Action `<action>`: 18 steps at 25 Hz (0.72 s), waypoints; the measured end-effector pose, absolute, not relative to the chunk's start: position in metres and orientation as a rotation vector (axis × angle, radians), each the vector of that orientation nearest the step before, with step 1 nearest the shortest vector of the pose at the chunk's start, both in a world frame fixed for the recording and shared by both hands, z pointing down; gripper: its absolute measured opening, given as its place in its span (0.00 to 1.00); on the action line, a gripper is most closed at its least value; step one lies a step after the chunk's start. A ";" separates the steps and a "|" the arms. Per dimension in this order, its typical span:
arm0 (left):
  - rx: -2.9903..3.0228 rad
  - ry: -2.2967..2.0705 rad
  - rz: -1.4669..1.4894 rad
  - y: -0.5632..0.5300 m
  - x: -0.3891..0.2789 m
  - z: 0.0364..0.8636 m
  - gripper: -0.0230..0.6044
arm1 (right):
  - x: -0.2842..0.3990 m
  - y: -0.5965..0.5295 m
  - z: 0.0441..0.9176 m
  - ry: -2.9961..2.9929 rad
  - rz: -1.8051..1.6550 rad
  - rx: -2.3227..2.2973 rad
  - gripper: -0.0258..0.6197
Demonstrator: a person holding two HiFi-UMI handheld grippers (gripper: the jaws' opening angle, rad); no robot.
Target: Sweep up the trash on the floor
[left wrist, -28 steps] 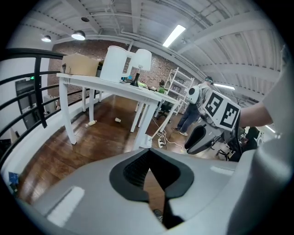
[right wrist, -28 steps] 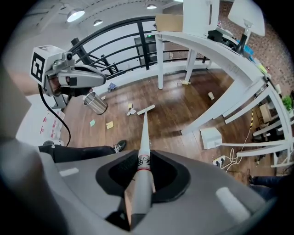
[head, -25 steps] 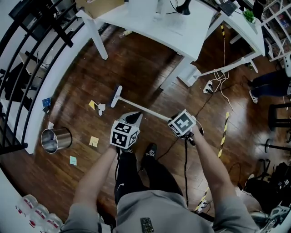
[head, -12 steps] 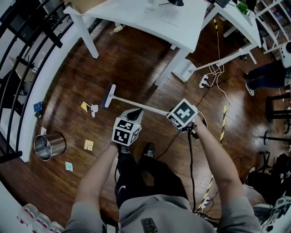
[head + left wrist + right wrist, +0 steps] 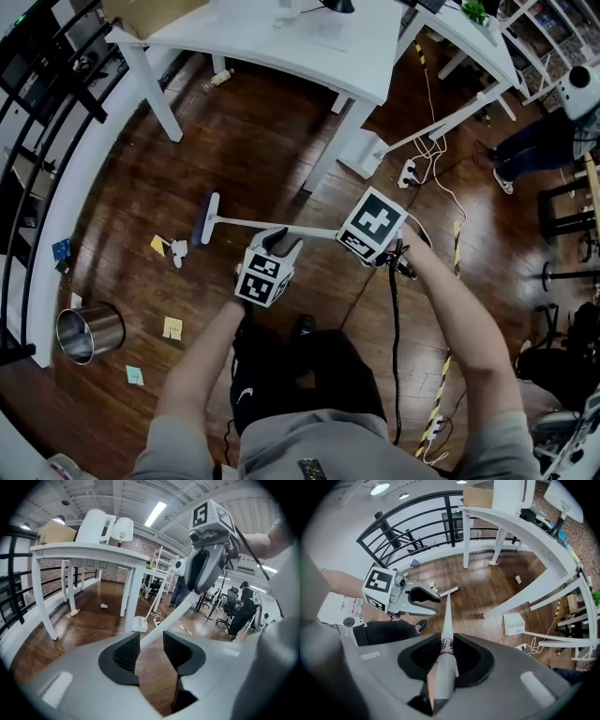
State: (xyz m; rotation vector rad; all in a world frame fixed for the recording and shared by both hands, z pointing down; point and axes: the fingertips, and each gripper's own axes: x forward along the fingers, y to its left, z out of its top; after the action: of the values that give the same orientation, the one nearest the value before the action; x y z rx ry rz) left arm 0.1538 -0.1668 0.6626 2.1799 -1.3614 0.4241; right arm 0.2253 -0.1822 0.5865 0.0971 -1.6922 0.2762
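Lowered since before, left hand-held gripper [image 5: 151,644] has just been opening its jaws, broom [image 5: 251,224] between them ungripped; right hand-held gripper [image 5: 446,645] clamps it. Closing off-centre could nudge it wide of trash [image 5: 161,246] ahead.

A white long-handled broom [image 5: 239,223] slanted down, its head beside yellow and white paper scraps [image 5: 161,246] on the dark wooden floor [image 5: 262,150]; two sticky notes [image 5: 172,327] lay apart.

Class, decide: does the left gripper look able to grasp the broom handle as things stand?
Probably yes: the left gripper, its jaws having just been opening, has the broom handle running unpinched between its tips, with nothing blocking.
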 end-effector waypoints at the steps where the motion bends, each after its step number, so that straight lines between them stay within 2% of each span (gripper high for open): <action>1: 2.188 -1.362 0.435 -0.168 0.156 0.666 0.30 | 0.226 -0.182 0.587 -1.692 0.277 0.097 0.16; 9: 2.244 -1.310 0.507 -0.188 0.183 0.682 0.37 | 0.228 -0.179 0.586 -1.692 0.266 0.096 0.17; 18: 2.342 -1.258 0.629 -0.210 0.196 0.690 0.38 | 0.222 -0.179 0.584 -1.678 0.247 0.081 0.17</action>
State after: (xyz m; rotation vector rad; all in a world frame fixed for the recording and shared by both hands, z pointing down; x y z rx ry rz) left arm 0.1957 -0.2097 0.6901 2.3419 -1.2584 0.6287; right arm 0.2217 -0.1787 0.5837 0.0810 -1.6775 0.2475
